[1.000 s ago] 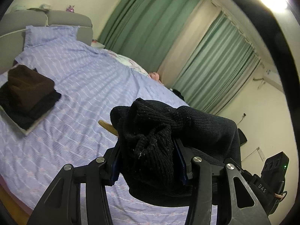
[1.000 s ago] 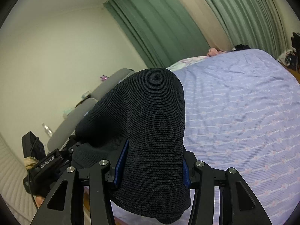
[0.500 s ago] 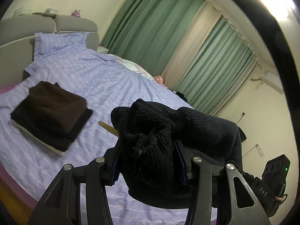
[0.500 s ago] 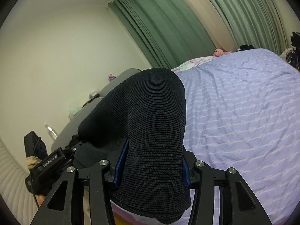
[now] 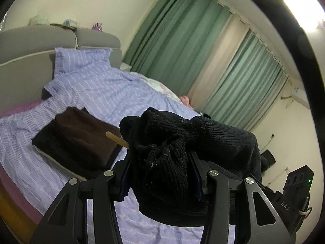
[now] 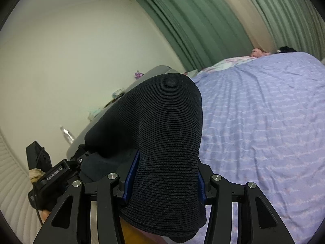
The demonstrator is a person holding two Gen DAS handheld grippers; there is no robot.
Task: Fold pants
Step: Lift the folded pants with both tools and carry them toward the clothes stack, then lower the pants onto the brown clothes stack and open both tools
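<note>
Your left gripper (image 5: 162,174) is sitting at the bottom centre of its frame, angled a little downward, its blue pads (image 5: 196,174) pressing in on a thick bunch of black knit pants (image 5: 166,152). Your right gripper (image 6: 164,185) is mirroring it at bottom centre, clamping the same pants, with the left unit showing at lower left.

- Wide bed w/ lilac white-striped cotton sheet (image 5: 105,93), grey padded headboard (image 5: 26,46) at far end.
- Matching lilac striped pillow (image 5: 81,59) lies vs headboard.
- Stack of folded dark brown & black knit clothes (image 5: 79,140) sits on sheet nr the near edge, flat pale board under it.
- Pale floral quilt (image 6: 229,63) bunched at far side.
</note>
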